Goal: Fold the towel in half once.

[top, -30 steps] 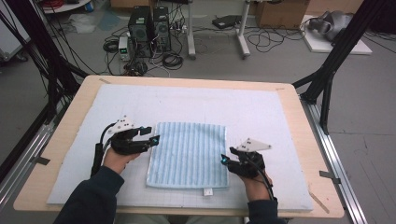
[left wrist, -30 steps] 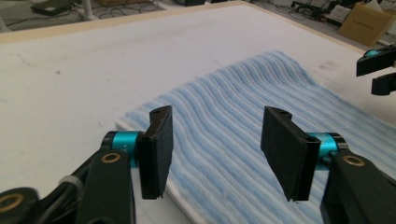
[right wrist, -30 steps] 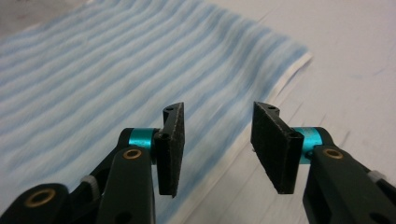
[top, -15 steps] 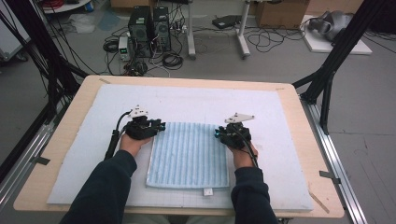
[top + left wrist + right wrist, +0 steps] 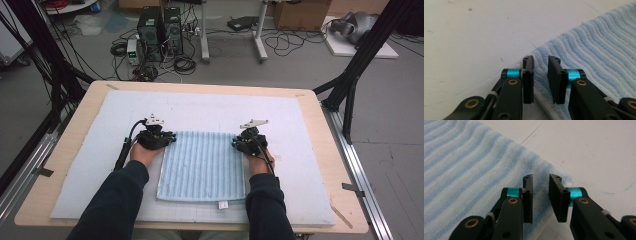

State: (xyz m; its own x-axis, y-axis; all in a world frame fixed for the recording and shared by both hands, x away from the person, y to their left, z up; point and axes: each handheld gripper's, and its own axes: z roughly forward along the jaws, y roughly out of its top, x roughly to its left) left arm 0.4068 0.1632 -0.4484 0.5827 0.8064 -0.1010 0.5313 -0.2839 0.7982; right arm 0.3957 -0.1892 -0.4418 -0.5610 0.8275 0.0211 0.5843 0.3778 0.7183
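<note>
A light blue striped towel [image 5: 202,167] lies flat on the pale mat [image 5: 210,107]. My left gripper [image 5: 170,138] rests at its far left corner and my right gripper [image 5: 235,143] at its far right corner. In the left gripper view the jaws [image 5: 541,58] stand a narrow gap apart over the towel's [image 5: 599,55] corner edge and have just been closing. In the right gripper view the jaws [image 5: 541,176] straddle the other corner of the towel [image 5: 469,165] and have just opened slightly. The cloth shows flat in both gaps, and no pad visibly presses on it.
The mat covers most of a wooden table [image 5: 200,87]. A small white tag [image 5: 223,204] sticks out at the towel's near edge. Black frame legs [image 5: 350,85] stand at the table's far corners. Computers and cables [image 5: 160,30] sit on the floor beyond.
Both hands have moved away from the person to the towel's far corners, the right one further. Their jaws now point inward at the corners.
</note>
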